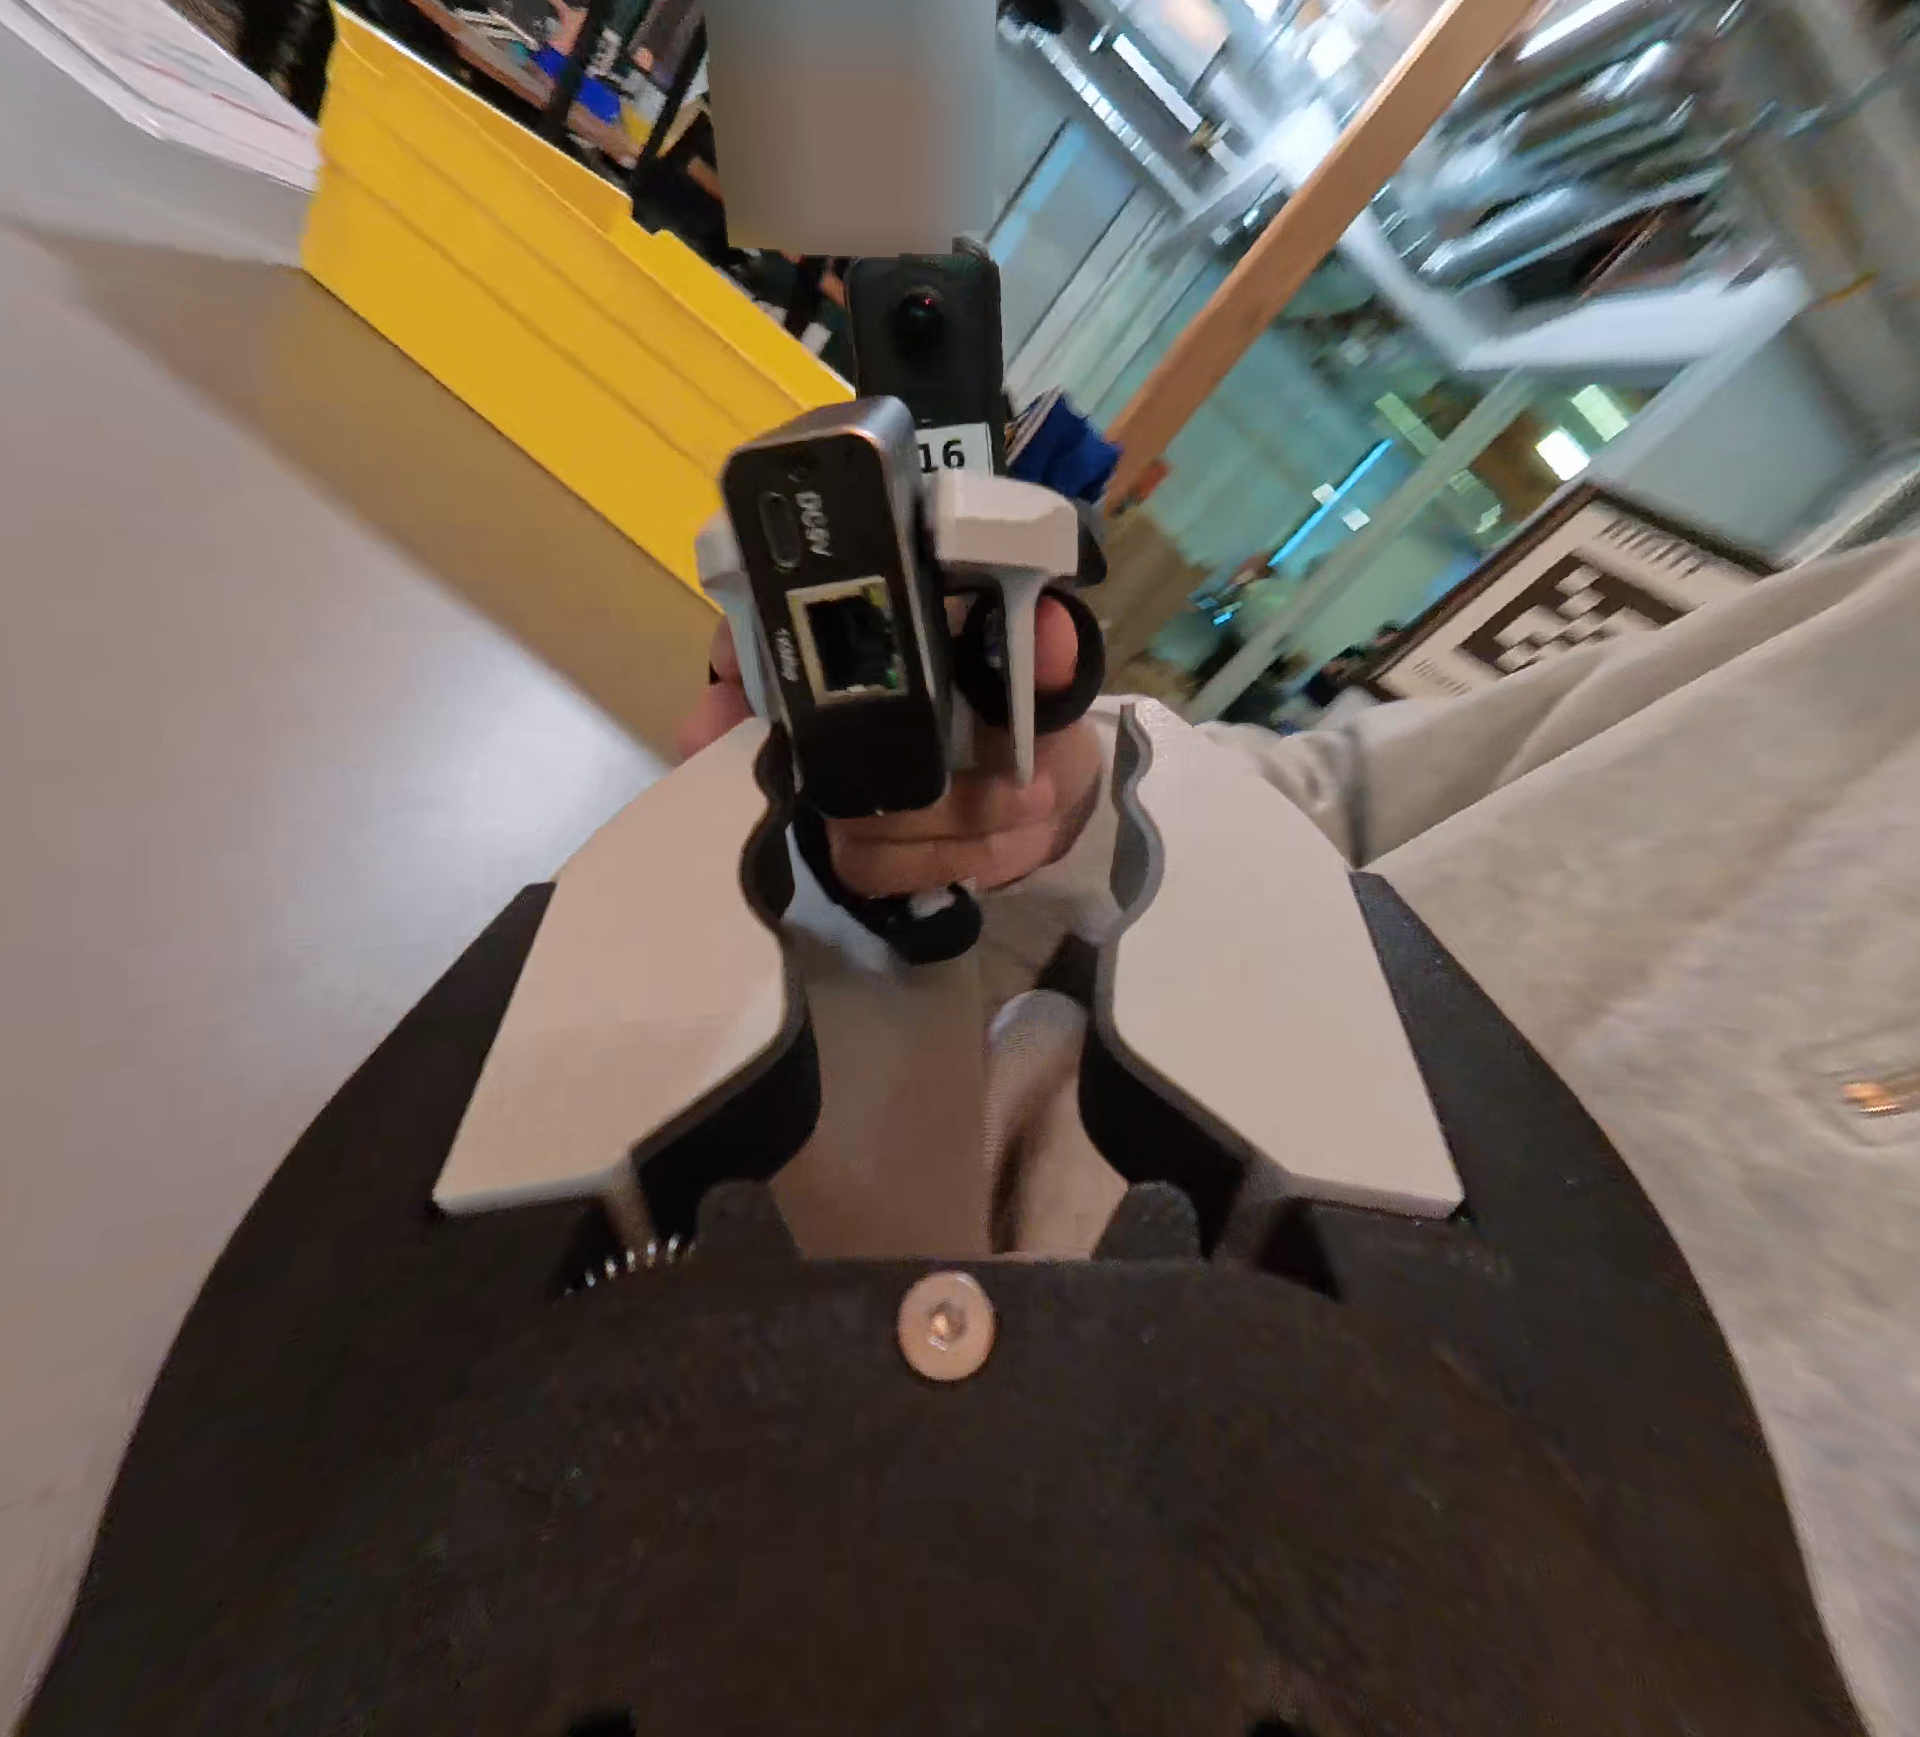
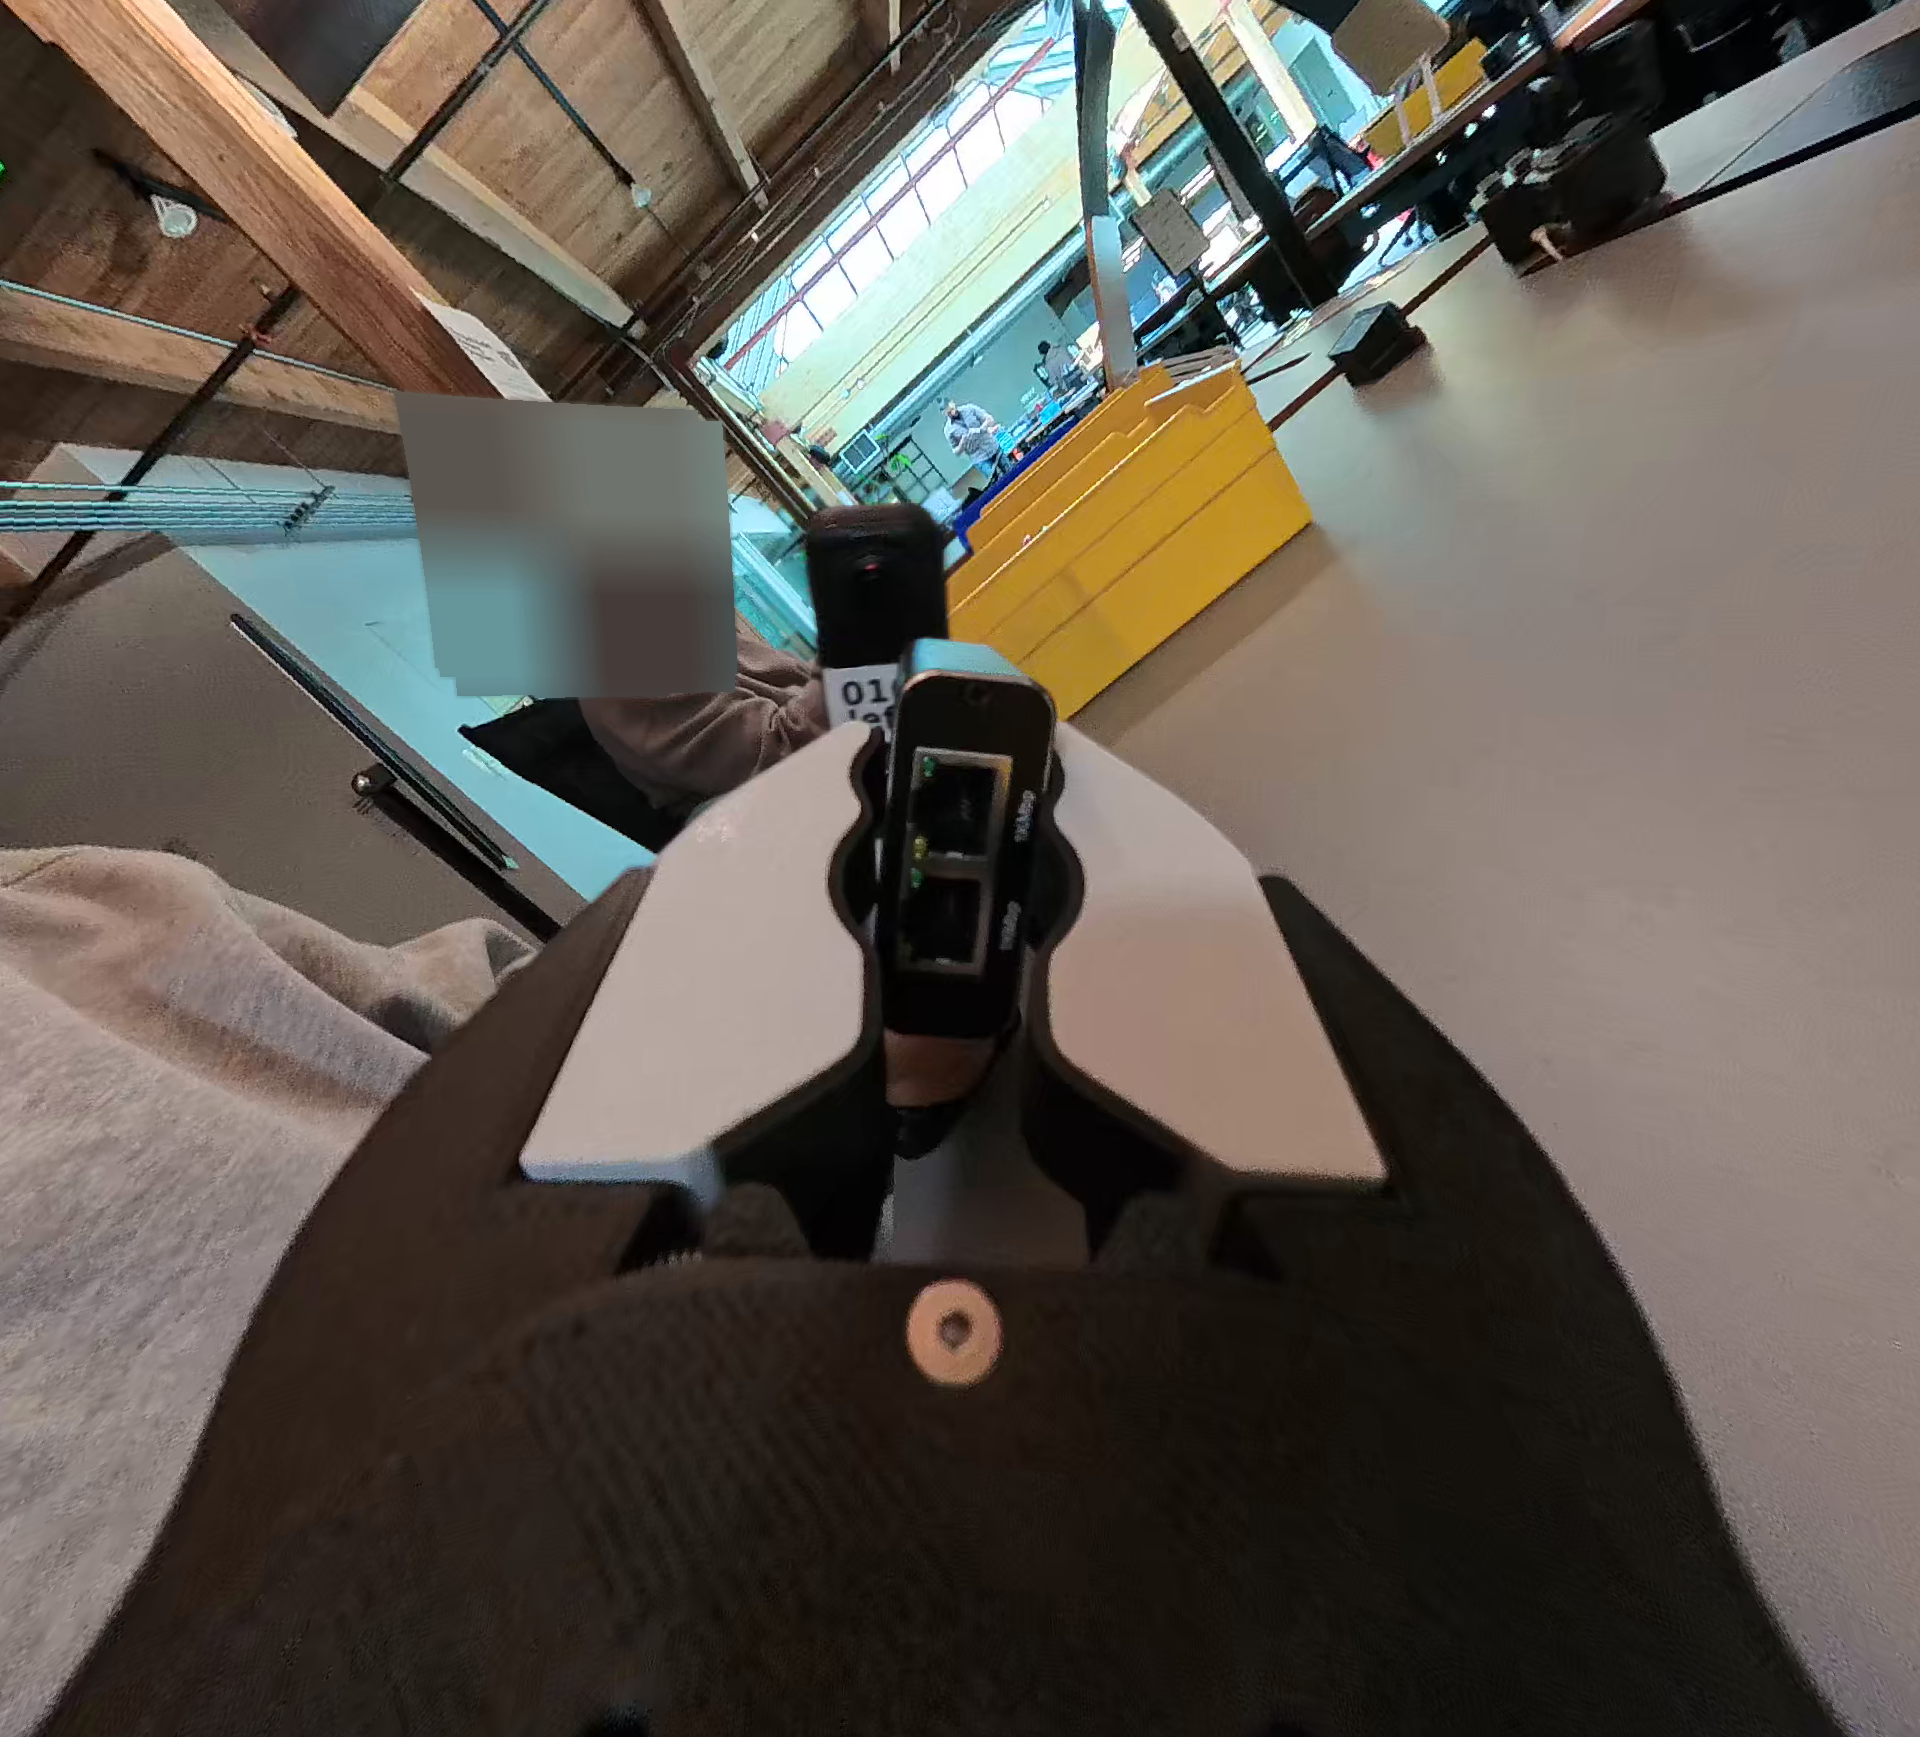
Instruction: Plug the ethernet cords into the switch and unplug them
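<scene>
The left gripper [image 1: 940, 814], a wide black textured plastic body with two pale grey angular fingers [image 1: 644, 991], is fixed at its middle by one round silver hex screw [image 1: 944, 1339], and a small metal coil spring [image 1: 634, 1261] is seen at the base of one finger. The right gripper [image 2: 951, 898] is built alike, with wavy black inner edges on its pale grey fingers [image 2: 727, 991] and its own silver screw [image 2: 953, 1331]. A light grey fleece sleeve [image 1: 1621, 908] is worn by the person.
</scene>
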Demonstrator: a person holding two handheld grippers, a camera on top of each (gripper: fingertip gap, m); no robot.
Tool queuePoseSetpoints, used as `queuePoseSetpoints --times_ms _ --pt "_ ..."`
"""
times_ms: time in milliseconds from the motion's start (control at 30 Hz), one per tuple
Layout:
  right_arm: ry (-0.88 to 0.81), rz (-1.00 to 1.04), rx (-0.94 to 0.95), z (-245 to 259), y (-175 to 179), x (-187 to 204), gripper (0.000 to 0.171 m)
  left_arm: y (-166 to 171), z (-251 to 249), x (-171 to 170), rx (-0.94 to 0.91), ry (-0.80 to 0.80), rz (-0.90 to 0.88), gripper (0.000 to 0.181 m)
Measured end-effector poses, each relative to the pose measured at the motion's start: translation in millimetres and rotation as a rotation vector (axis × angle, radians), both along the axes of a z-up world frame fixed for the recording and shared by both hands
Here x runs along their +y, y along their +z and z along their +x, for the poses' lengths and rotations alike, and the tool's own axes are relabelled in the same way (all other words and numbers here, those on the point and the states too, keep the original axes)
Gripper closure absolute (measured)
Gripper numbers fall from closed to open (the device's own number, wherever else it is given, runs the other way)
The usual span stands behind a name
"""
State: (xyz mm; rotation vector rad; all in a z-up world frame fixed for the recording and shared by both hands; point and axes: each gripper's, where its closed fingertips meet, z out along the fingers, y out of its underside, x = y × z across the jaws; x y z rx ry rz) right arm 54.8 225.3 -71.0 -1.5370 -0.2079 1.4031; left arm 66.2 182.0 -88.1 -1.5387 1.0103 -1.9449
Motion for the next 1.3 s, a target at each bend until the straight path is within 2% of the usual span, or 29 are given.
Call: queuePoseSetpoints --times_ms 67,200,233,333,400,467,733,1067,1300 --pt "0.006 0.008 -0.039 -4 -3 -1 0.145 -3 -1 4 -0.015 -0.027 -0.107 0.124" --pt "0.009 0.016 -0.122 -11 -10 -2 0.145 -4 -5 11 -0.05 -0.046 -0.222 0.146" --pt "0.006 0.019 -0.12 -12 -9 -2 0.145 -5 -5 13 -0.045 -0.042 -0.233 0.156" --pt "-0.043 0.031 -0.139 -8 -9 3 0.139 -6 -7 14 -0.035 -0.038 -0.204 0.157" --pt "-0.119 0.065 -0.15 2 -5 10 0.117 -3 -10 16 -0.056 -0.044 -0.22 0.157" --pt "-0.173 0.09 -0.138 13 0 13 0.108 0 -14 27 -0.091 -0.017 -0.272 0.157" --pt "-0.218 0.092 -0.131 26 2 18 0.105 10 -37 67 -0.25 0.019 -0.469 0.157" --pt "-0.203 0.152 -0.336 14 -11 4 0.102 11 -35 86 -0.279 0.022 -0.502 0.157" --pt "-0.188 0.105 -0.346 12 -20 2 0.102 11 -32 94 -0.249 0.058 -0.43 0.157"
